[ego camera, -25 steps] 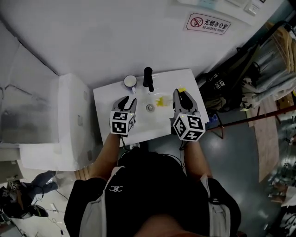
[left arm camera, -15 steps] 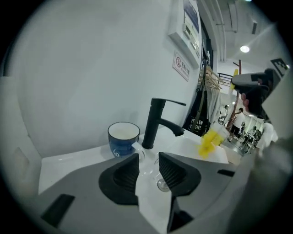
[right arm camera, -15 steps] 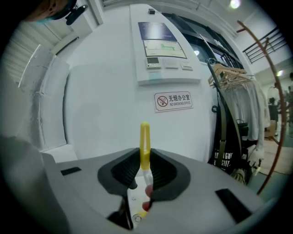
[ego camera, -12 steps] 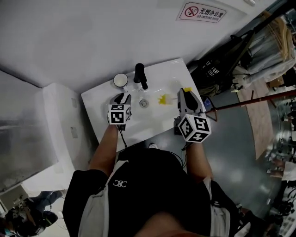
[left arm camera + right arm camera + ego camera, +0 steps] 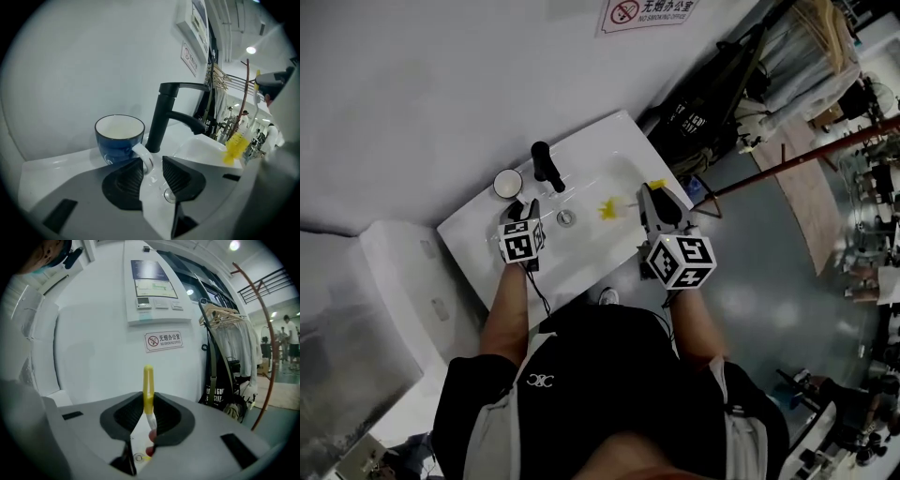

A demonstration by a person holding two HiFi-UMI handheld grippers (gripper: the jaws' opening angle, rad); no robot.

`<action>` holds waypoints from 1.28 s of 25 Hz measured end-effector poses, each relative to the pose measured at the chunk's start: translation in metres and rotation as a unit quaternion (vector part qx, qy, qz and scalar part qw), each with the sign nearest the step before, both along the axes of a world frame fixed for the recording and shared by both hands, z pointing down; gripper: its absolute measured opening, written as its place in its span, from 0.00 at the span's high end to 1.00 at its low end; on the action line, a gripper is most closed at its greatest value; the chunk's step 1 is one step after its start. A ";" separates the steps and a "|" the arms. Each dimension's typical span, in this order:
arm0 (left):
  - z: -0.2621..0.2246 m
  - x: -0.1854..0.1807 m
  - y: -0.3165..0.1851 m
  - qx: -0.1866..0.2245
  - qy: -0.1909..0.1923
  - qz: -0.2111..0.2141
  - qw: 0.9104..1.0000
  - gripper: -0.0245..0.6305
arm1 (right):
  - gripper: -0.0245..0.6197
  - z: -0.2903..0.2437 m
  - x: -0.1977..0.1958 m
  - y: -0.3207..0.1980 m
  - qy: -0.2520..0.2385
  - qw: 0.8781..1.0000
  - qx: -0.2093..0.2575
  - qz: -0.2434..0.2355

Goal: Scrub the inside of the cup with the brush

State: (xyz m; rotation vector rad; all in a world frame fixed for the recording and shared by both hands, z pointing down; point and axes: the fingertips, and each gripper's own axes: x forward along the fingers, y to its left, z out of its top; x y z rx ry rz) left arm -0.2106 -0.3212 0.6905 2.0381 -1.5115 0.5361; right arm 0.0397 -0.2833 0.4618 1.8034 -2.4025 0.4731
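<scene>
A blue cup (image 5: 119, 138) with a white inside stands upright on the white sink's (image 5: 591, 246) back-left rim, beside the black faucet (image 5: 161, 122). In the head view the cup (image 5: 508, 183) lies just beyond my left gripper (image 5: 525, 211). The left gripper (image 5: 152, 161) is open, and the cup's white handle (image 5: 144, 158) sits right at its fingertips. My right gripper (image 5: 149, 401) is shut on the brush, whose yellow handle loop (image 5: 148, 380) sticks up past the jaws. The brush's yellow bristles (image 5: 607, 207) hang over the basin, left of the right gripper (image 5: 652, 199).
The drain (image 5: 566, 217) sits mid-basin below the faucet (image 5: 546, 166). A no-smoking sign (image 5: 163, 340) and a control panel (image 5: 150, 282) hang on the wall behind. A black bag (image 5: 698, 117) and a clothes rack (image 5: 229, 333) stand right of the sink; a white ledge (image 5: 403, 281) adjoins its left.
My left gripper has moved forward to the cup's handle and its jaws have narrowed. The right gripper keeps the brush over the basin. The head view has swung round.
</scene>
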 end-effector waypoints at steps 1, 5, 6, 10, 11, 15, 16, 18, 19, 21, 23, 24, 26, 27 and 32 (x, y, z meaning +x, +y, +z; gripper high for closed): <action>0.001 0.002 -0.001 0.000 0.002 -0.001 1.000 0.75 | 0.85 0.000 0.003 0.002 0.001 1.000 -0.001 0.002; 0.002 0.007 -0.008 0.006 -0.004 -0.001 1.000 0.75 | 0.85 0.001 0.014 0.008 0.003 1.000 -0.003 0.013; 0.003 0.007 -0.010 0.007 -0.008 -0.001 1.000 0.75 | 0.85 0.002 0.016 0.009 0.004 1.000 -0.003 0.015; 0.006 0.010 -0.015 0.013 -0.028 -0.006 0.999 0.80 | 0.85 0.002 0.026 0.010 0.005 1.000 -0.005 0.021; 0.006 0.011 -0.016 0.015 -0.036 -0.008 0.999 0.81 | 0.85 0.002 0.028 0.010 0.004 1.000 -0.005 0.022; 0.003 0.012 -0.021 0.026 -0.086 -0.007 0.996 0.86 | 0.85 0.002 0.034 0.009 0.001 1.000 -0.006 0.023; 0.001 0.012 -0.022 0.028 -0.094 -0.004 0.995 0.87 | 0.85 0.002 0.035 0.009 0.001 1.000 -0.006 0.023; -0.002 0.014 -0.021 0.034 -0.103 0.001 0.994 0.87 | 0.85 0.002 0.037 0.008 0.000 1.000 -0.008 0.023; -0.004 0.015 -0.021 0.040 -0.106 0.006 0.994 0.87 | 0.85 0.002 0.038 0.008 0.000 1.000 -0.008 0.022; -0.009 0.020 -0.018 0.058 -0.110 0.019 0.992 0.88 | 0.85 0.002 0.040 0.008 -0.001 1.000 -0.008 0.020; -0.015 0.024 -0.017 0.072 -0.107 0.027 0.991 0.89 | 0.85 0.001 0.040 0.006 -0.002 1.000 -0.007 0.017; -0.016 0.025 -0.015 0.074 -0.100 0.026 0.992 0.89 | 0.85 0.001 0.040 0.006 -0.003 1.000 -0.007 0.015; -0.018 0.025 -0.011 0.078 -0.083 0.022 0.993 0.90 | 0.85 0.001 0.037 0.005 -0.004 1.000 -0.006 0.010; -0.018 0.025 -0.009 0.082 -0.078 0.025 0.993 0.90 | 0.85 0.001 0.035 0.005 -0.004 1.000 -0.006 0.006; -0.030 0.026 0.004 0.104 -0.078 0.047 0.990 0.90 | 0.85 0.004 0.022 0.001 -0.006 1.000 -0.008 -0.014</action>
